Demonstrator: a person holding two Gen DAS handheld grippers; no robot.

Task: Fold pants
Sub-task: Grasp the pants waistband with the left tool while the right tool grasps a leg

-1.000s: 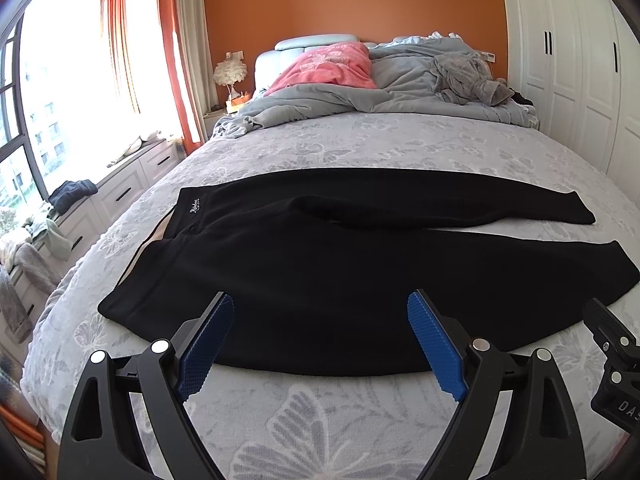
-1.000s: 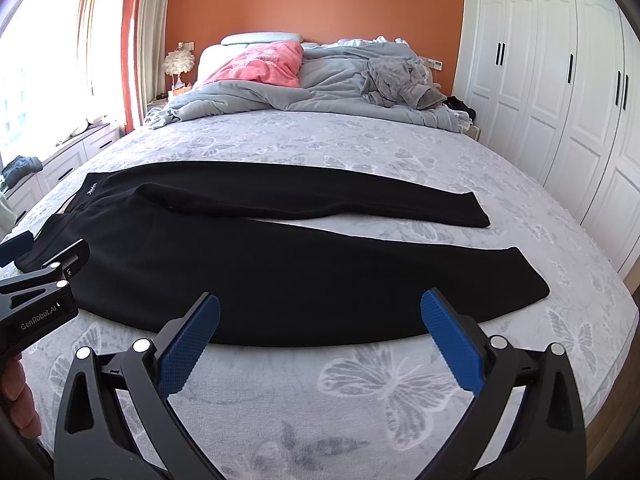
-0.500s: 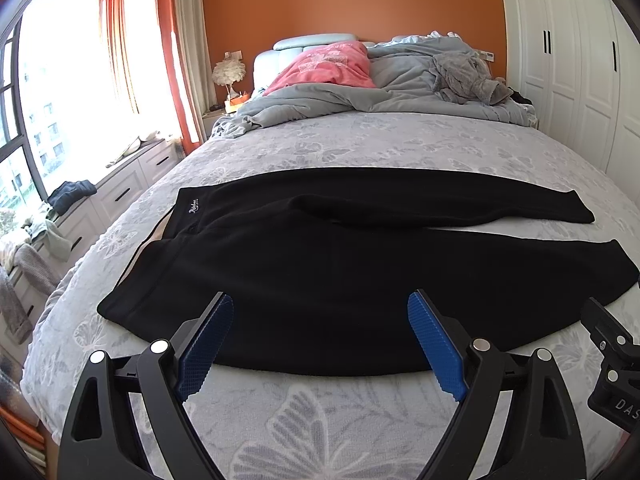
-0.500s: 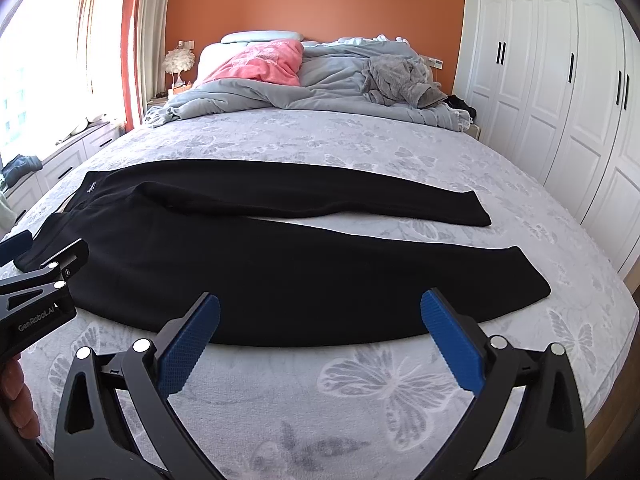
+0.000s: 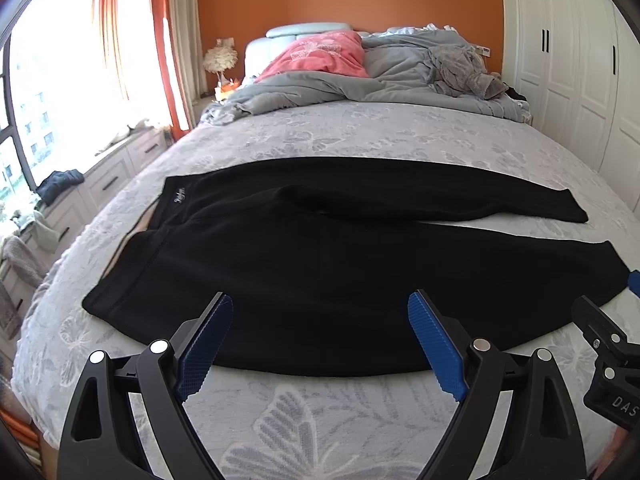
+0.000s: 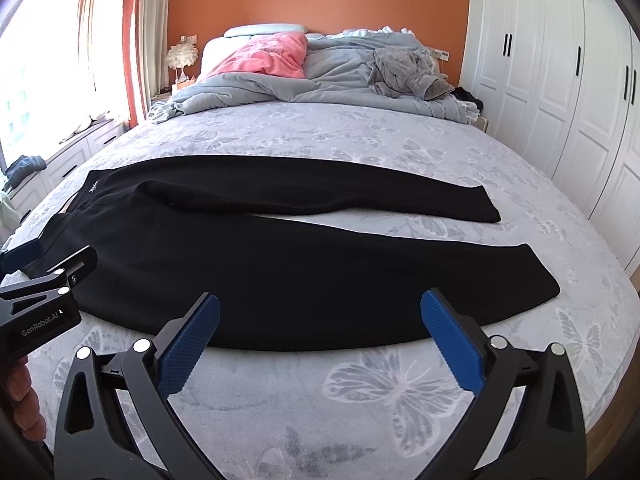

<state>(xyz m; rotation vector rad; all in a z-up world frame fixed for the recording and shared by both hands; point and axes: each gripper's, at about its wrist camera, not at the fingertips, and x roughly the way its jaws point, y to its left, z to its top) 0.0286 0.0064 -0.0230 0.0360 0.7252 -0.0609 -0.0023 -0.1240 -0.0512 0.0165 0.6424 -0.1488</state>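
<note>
Black pants [image 5: 320, 264] lie flat across the grey bed [image 5: 360, 136], waistband to the left, both legs spread to the right; they also show in the right wrist view [image 6: 280, 264]. My left gripper [image 5: 320, 340] is open and empty, hovering just before the pants' near edge, toward the waist side. My right gripper [image 6: 320, 336] is open and empty, hovering before the near leg. Each gripper shows at the edge of the other's view: the right one [image 5: 608, 356] and the left one [image 6: 44, 292].
A bunched grey duvet [image 6: 320, 76], a pink pillow [image 6: 268, 56] and a grey garment [image 6: 404, 68] lie at the bed's head. White wardrobes [image 6: 560, 80] stand right. A window bench with drawers [image 5: 100, 184] runs along the left.
Both grippers have stayed open and nearly still, with only a slight drift in view. The pants have not moved.
</note>
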